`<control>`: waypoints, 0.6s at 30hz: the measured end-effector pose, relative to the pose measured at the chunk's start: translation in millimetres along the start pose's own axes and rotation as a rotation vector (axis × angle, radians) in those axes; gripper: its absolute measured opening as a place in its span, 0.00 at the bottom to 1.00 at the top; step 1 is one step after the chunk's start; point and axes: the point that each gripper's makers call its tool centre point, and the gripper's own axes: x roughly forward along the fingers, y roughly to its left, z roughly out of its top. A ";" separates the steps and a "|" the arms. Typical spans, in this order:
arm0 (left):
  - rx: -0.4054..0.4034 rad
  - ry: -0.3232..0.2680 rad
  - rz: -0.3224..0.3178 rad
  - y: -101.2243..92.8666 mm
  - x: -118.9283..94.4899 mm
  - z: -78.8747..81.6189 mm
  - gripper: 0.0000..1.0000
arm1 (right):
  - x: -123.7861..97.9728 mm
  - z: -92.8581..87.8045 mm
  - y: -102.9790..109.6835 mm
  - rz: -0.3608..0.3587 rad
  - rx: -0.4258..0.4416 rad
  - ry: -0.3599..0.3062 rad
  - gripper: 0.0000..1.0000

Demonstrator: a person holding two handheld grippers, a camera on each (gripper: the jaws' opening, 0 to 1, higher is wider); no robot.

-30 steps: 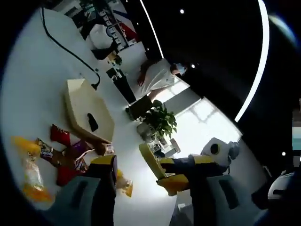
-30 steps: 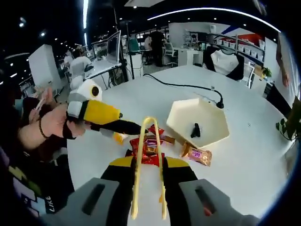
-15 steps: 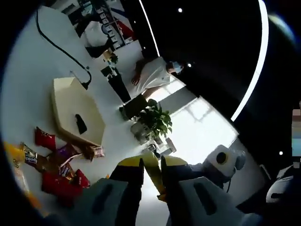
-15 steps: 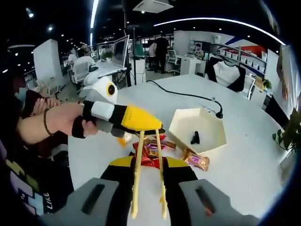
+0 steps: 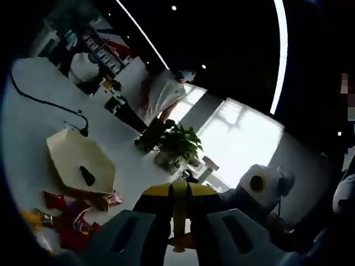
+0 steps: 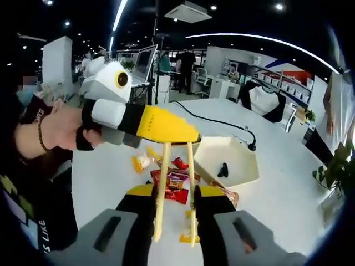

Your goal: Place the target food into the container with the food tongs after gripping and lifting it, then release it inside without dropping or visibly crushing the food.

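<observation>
The biggest risk is with the yellow food tongs (image 6: 175, 188), which both grippers share at this moment: the right gripper (image 6: 175, 213) holds the two legs low down, and the left gripper (image 6: 166, 126) clamps the closed top end, so a pull or twist from either side can make the tongs slip or turn in the jaws. If that happens, the tips will be badly aligned for picking, and the snack can get dropped or crushed. Also, everything is high above the white table (image 6: 277, 188), so a fall means a restart. Right jaws: nearly closed, pressing both tong legs from outside, the legs apart w/ a small gap. Left jaws: closed on the tongs' yellow strip (image 5: 178, 213), which stands betw. them in the left gripper view. The target food is not lifted yet: snack packets (image 6: 172, 185) lie in a loose pile on the table, just beside the cream hexagonal container (image 6: 224, 163). Which packet is the target, one cannot tell. The container holds one small dark object (image 6: 223, 169).
</observation>
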 end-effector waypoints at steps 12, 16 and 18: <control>0.183 0.043 0.015 -23.7 8.1 3.1 0.09 | -10.1 -2.3 -4.0 -0.086 0.014 -0.052 0.26; 0.221 0.064 0.016 -23.1 14.4 3.8 0.09 | -10.8 -1.4 -6.5 -0.117 -0.004 -0.078 0.26; 0.229 0.066 0.018 -22.2 16.7 5.9 0.09 | -13.5 -1.2 -5.7 -0.134 0.002 -0.093 0.26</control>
